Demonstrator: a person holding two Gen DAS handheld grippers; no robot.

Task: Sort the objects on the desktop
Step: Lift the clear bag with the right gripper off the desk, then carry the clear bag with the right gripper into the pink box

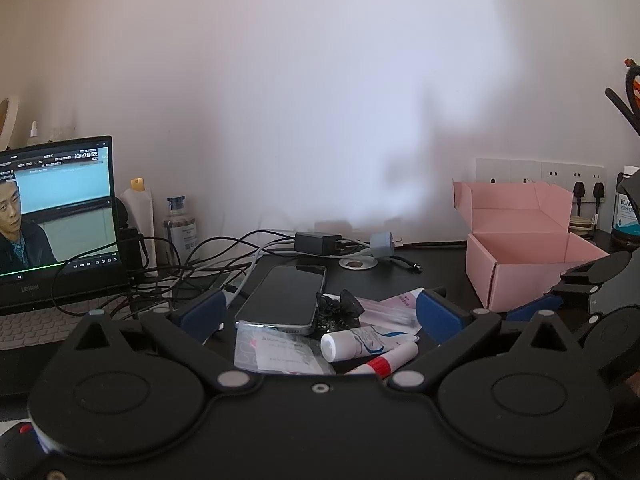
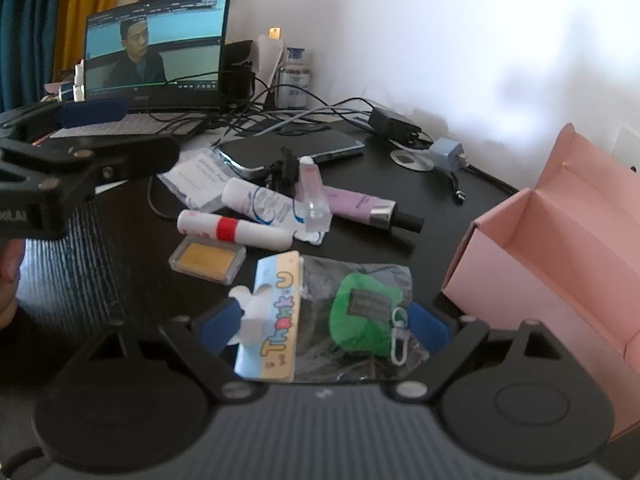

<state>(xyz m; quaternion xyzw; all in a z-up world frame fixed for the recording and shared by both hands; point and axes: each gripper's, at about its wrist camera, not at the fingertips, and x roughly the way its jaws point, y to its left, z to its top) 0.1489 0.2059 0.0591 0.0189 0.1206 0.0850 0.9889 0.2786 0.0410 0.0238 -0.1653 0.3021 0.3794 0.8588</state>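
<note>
The right gripper (image 2: 324,328) stands open over the near edge of the dark desk (image 2: 420,256). A clear bag (image 2: 320,320) with a green pouch (image 2: 362,314) and a "Thank U" card lies between its blue fingers (image 2: 222,324); whether the pads touch the bag cannot be told.

The left gripper (image 1: 320,312) is open too, held low and nearly level. Between its fingers, further off, lie a phone (image 1: 286,296), a black clip (image 1: 340,306), a white tube (image 1: 352,344), a white stick with a red band (image 1: 384,364) and a sachet (image 1: 280,354). None is held.

The pink box (image 1: 520,260) stands open at the right of the desk, lid up against the wall, just beside the right gripper.

Obstructions: the pile of small items lies close together in mid-desk. From the right wrist view, a lilac tube (image 2: 356,204) lies behind the white tube, and a small clear case with a yellow insert (image 2: 208,258) sits just in front of the stick. A tangle of cables (image 1: 180,264) runs from the laptop (image 1: 56,216) to a black adapter (image 1: 318,242) and a blue plug (image 1: 384,246) at the back. A clear bottle (image 1: 180,226) stands beside the laptop. A dark bottle (image 1: 628,216) stands at the far right, behind the box.
</note>
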